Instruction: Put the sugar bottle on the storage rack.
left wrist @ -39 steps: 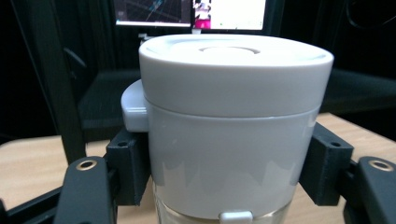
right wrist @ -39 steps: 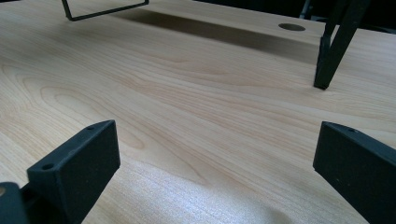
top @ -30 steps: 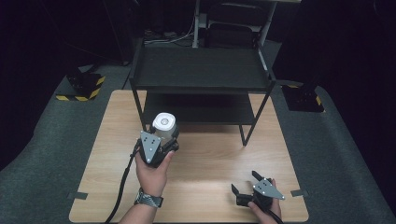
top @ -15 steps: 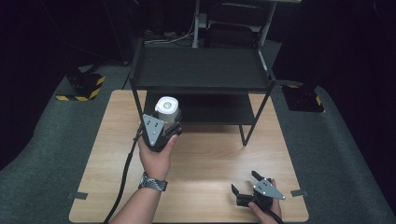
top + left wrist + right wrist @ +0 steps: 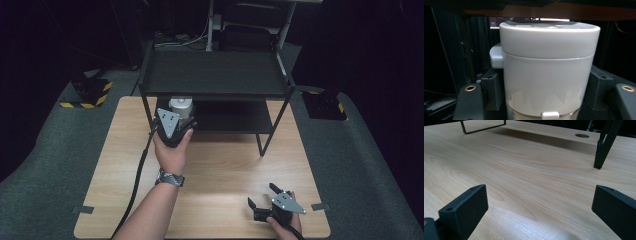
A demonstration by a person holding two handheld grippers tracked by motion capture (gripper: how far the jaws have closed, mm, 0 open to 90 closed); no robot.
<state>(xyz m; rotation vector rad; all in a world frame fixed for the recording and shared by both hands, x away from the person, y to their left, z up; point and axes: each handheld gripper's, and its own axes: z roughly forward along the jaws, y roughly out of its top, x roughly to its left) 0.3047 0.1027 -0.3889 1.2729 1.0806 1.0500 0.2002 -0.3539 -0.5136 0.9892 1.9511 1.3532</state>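
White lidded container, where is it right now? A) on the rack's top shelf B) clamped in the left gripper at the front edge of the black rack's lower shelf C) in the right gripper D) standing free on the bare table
B: the left gripper is shut on the white container at the black rack, under its top shelf; the right gripper sits open over the table.

The round lidded plastic canister was plain white, with a clear band at its foot. The metal two-tier shelf rack was matte black throughout. The rectangular wooden tabletop was pale honey-coloured, streaked with darker brown grain lines. Each hand-held two-jaw gripper, left and right, was black, topped by a grey three-cornered plate. The floor carpet was dark grey, and the weighted floor block carried yellow-and-black diagonal stripes.
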